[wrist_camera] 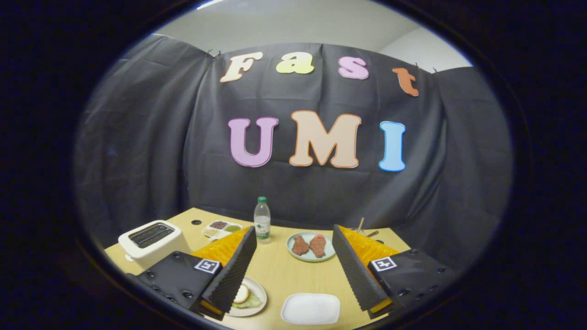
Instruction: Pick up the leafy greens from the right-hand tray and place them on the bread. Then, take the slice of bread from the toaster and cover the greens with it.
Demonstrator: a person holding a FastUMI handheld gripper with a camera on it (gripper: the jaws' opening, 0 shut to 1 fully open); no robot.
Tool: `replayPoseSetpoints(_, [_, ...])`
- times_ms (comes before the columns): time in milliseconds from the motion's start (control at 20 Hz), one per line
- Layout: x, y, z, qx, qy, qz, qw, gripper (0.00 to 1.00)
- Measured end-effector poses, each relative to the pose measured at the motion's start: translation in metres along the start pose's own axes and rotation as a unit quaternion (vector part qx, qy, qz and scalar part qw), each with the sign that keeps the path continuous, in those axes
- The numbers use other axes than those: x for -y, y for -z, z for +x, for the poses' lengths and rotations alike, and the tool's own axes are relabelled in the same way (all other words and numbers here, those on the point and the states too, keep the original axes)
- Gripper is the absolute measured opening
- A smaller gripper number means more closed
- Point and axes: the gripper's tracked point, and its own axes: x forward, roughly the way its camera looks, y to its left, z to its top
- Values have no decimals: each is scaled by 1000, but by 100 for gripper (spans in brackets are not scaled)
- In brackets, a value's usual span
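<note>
while the claw (293, 270) is hanging wide open above the worktop (279, 270), gripping nothing, the leafy greens (250, 301) are lying under a bread slice (241, 294) on the near left plate (257, 286). a white toaster (151, 240) is sitting far left, an empty white tray (311, 309) near the middle.

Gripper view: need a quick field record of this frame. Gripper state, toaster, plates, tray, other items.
gripper: open, fingers spread wide, holding nothing
toaster: white, beyond the left finger; slot contents cannot be told
sandwich plate: round, by the left fingertip, with leafy greens and a bread slice on top
white tray: between the fingers, bare
meat plate: two pieces
water bottle: upright
condiment dish: near toaster
</note>
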Motion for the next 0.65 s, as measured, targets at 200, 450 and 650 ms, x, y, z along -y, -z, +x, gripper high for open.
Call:
replayPoseSetpoints(200, [16, -10, -10, 4, 13, 10, 1000, 100])
replayPoseSetpoints(450, [34, -14, -11, 8, 34, 27, 999, 100])
replayPoseSetpoints(650, [41, -17, -9, 8, 37, 27, 999, 100])
